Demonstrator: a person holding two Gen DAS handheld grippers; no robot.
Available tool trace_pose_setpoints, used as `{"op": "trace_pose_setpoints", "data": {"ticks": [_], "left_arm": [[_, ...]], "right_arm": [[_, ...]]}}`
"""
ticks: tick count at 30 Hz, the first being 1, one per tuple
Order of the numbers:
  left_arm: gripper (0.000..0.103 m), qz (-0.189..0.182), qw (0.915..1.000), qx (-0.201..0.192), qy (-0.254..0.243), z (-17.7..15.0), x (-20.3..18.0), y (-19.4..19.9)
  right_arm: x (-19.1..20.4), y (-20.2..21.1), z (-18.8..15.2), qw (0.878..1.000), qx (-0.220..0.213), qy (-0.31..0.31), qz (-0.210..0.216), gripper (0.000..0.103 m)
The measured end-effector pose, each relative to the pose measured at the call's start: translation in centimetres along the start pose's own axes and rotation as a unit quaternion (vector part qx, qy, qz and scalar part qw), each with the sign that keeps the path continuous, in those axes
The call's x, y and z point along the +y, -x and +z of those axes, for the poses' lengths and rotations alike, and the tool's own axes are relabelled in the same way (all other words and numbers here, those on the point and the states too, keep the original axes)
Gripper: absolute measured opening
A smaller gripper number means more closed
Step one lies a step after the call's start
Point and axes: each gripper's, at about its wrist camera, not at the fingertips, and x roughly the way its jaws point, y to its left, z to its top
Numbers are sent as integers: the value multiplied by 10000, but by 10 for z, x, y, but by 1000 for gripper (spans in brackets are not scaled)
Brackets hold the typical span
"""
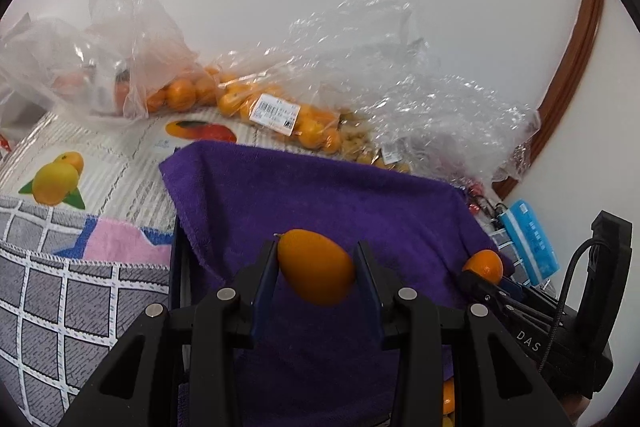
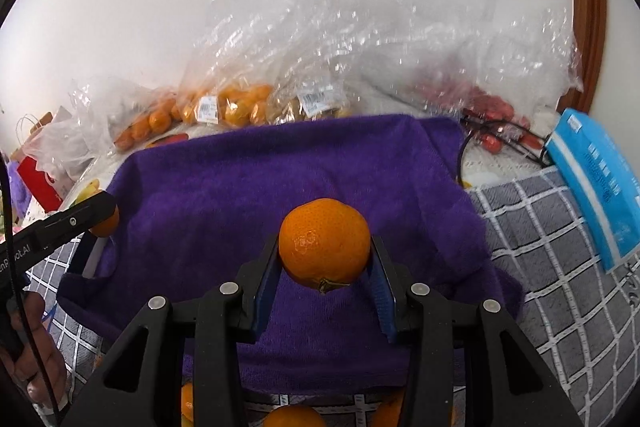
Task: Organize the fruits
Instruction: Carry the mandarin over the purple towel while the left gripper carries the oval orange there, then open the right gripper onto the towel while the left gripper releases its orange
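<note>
While both tongs pinch fruit, left tongs [image 1: 316, 263] a kumquat [image 1: 316, 267], right tongs [image 2: 325, 259] a mandarin [image 2: 324, 242], soft skins likely bruise; grip mid-belly gently.

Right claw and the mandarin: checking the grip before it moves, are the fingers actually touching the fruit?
Touching. The right wrist view shows the right claw with both blue pads pressed against the mandarin, no gap on either side, above the purple towel.

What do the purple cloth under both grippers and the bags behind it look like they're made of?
Purple cloth: looks like terry or microfibre towelling, matte, with a fuzzy pile and soft folds. Bags: thin clear plastic film, glossy, crinkled and catching glints, with oranges visible through it. Both grippers hold fruit above the cloth: left gripper, right gripper.
</note>
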Motion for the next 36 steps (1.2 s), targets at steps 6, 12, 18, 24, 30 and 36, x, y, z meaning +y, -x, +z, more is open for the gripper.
{"op": "trace_pose_setpoints", "data": {"ticks": [6,12,18,24,30,36], "left_arm": [[37,30,9997,199,-104,-2,-1,-8],[37,114,9991,348,-224,-6,-5,-13],[37,218,9985,429,-246,-7,-5,-17],[37,306,9979,500,-280,-8,-6,-21],[37,297,9975,559,-313,-10,-7,-25],[37,281,9978,519,-309,-9,-7,-22]], "right_arm": [[-2,-9,-3,9999,150,-29,-6,43],[1,-15,-6,9997,257,11,-11,43],[5,-15,-9,9995,313,88,-24,43],[5,-17,-10,9993,341,123,-35,43],[6,-17,-11,9993,338,140,-51,43],[8,-6,-10,9996,153,189,-110,54]]}}
